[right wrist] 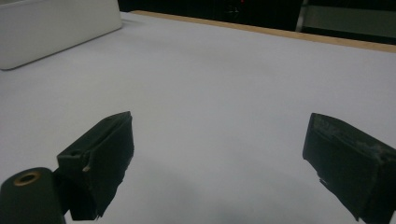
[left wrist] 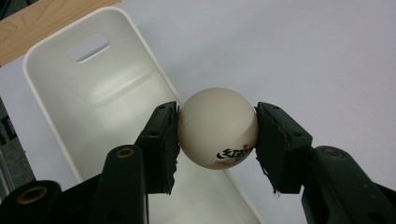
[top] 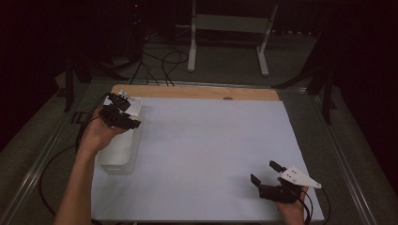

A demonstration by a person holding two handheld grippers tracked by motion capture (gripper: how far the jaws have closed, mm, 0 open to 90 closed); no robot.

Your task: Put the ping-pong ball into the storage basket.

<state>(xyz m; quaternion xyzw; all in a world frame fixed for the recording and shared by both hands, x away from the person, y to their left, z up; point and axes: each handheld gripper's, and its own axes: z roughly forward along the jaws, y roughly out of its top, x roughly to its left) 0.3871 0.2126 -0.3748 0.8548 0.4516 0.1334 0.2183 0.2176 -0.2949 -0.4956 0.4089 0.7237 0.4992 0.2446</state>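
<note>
Nearest you, the black jaws of your left gripper (left wrist: 217,135) are clamped on a white ping-pong ball (left wrist: 217,128), held across its middle above the open white bin (left wrist: 100,100) at the left edge of the worktop (top: 211,140). The ball is probably very light, hollow, smooth and slippery, so keep the pads on its widest line and squeeze gently, since a pinch off centre could pop it out. Your right gripper (top: 267,174) rests low near the front right, jaws wide and holding nothing.

A cream ball (left wrist: 217,128) with black and red print, a white bin (left wrist: 93,100), black claw pads (left wrist: 163,144).
</note>
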